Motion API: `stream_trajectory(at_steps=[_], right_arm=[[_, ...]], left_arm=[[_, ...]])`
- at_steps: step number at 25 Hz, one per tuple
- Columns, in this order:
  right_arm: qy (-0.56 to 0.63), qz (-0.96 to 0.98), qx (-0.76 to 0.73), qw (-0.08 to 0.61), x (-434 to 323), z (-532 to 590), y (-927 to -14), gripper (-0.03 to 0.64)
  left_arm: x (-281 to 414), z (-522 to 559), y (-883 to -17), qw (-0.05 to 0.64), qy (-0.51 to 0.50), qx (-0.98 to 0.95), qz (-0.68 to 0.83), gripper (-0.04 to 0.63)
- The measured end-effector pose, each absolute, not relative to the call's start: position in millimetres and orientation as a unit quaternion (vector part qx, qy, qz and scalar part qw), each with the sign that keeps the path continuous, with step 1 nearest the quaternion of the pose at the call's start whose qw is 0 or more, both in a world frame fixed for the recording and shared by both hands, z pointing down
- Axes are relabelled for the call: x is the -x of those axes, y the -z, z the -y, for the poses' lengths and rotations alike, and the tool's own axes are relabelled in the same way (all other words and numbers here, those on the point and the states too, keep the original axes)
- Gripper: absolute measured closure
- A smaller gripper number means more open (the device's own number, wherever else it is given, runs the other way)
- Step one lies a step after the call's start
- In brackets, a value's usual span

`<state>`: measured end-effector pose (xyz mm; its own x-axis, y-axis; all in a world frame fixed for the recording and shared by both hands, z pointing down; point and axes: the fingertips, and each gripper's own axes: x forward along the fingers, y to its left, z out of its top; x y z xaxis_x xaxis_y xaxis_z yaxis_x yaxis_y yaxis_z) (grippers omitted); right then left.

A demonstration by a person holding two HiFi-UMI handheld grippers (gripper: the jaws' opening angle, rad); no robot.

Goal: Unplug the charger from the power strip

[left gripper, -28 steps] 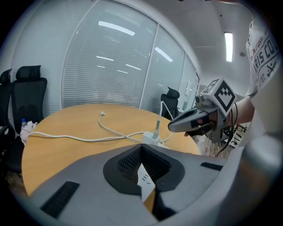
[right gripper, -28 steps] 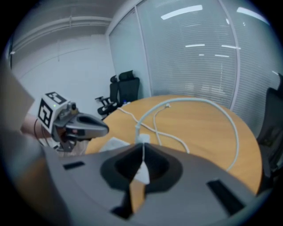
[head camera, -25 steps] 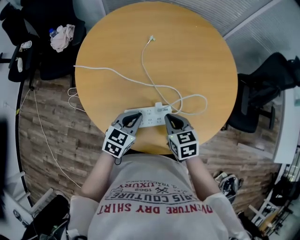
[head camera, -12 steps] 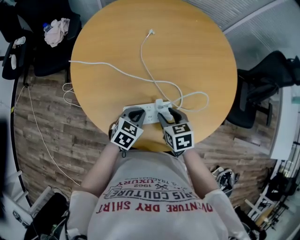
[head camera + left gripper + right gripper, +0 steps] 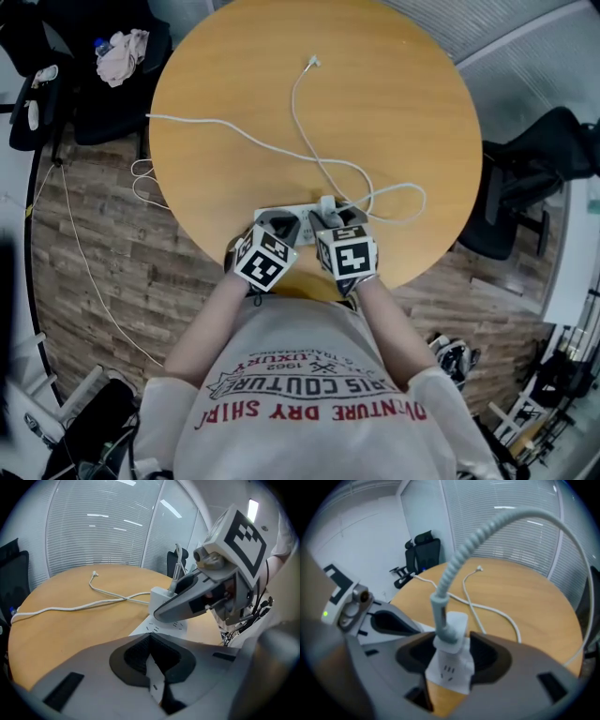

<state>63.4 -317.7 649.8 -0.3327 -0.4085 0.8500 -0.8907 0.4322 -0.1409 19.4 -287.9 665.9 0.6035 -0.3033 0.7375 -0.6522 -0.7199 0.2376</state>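
Your right tool (image 5: 449, 657), jaws just spread, straddles the boxy white charger (image 5: 459, 623) (still plugged in), ready to pull. Your left tool (image 5: 151, 644), pressed together, steadies the long white power strip (image 5: 166, 627).

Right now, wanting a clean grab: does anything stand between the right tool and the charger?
Nothing visible. The right tool, its jaws just opened, straddles the charger on the power strip; only the charger's own cable rises from its top.
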Motion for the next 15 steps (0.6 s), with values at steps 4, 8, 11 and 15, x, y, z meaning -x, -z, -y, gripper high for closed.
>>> stream_trajectory(at_steps=[4,8,11,15], right_arm=[[-0.331,0.731,-0.443,0.399,-62.9,321.6,-663.1,0.386],[-0.328,0.72,-0.454,0.411,-64.3,322.5,-664.3,0.417],[-0.328,0.712,-0.466,0.411,-64.0,322.8,-664.0,0.439],[-0.331,0.704,-0.473,0.412,-65.0,322.1,-663.3,0.445]], left_arm=[[-17.7,287.6,-665.0,0.255,-0.346,-0.861,0.272,0.565],[-17.3,287.7,-665.3,0.248,-0.347,-0.862,0.273,0.565],[-18.2,288.1,-665.6,0.251,-0.349,-0.861,0.273,0.565],[-18.7,288.2,-665.5,0.255,-0.349,-0.86,0.271,0.565]])
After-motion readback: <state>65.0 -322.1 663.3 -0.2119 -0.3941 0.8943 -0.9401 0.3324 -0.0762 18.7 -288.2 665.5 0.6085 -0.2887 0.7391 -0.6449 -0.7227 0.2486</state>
